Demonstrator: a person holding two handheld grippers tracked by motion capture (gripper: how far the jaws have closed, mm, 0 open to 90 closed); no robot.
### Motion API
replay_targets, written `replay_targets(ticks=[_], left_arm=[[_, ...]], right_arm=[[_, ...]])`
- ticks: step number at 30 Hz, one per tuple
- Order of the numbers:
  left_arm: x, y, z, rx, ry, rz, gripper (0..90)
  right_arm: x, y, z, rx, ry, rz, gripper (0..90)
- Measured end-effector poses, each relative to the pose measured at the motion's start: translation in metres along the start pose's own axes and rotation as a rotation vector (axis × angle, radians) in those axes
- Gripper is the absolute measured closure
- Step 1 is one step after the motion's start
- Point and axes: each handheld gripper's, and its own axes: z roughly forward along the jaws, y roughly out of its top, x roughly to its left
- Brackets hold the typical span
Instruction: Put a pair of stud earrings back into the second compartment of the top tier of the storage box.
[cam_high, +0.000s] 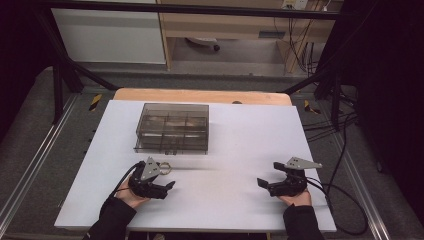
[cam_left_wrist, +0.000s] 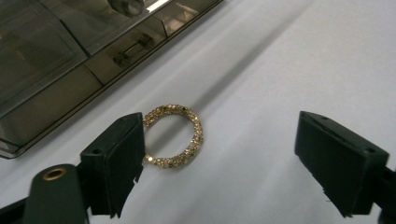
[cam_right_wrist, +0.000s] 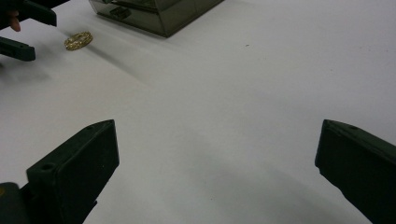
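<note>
A gold beaded ring-shaped bracelet lies flat on the white table, just in front of a smoky clear compartment box. My left gripper is open; the bracelet sits close against its left jaw, whose edge covers a bit of it. In the high view the left gripper is at the near left with the bracelet at its tips. My right gripper rests at the near right, open, nothing between its jaws. In the right gripper view the bracelet lies far off at upper left.
The box has a closed lid, inner dividers and small latches on its front. A wooden strip borders the table's far edge. Cables trail off the right side. The other hand's gripper shows at top left in the right gripper view.
</note>
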Motion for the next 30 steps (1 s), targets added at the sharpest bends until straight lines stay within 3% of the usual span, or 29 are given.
replay_targets(ticks=[11, 19, 30], left_arm=[[0.008, 0.001, 0.005, 0.000, -0.033, -0.053, 35.5], [0.015, 0.001, 0.009, 0.001, -0.049, -0.113, 46.5], [0.019, 0.000, 0.014, 0.021, -0.055, -0.141, 60.6]], right_arm=[[0.000, -0.001, 0.000, 0.004, 0.000, -0.008, 0.5], [0.000, 0.000, 0.000, 0.005, -0.002, -0.009, 0.4], [0.000, 0.000, 0.000, 0.004, -0.001, -0.009, 0.4]])
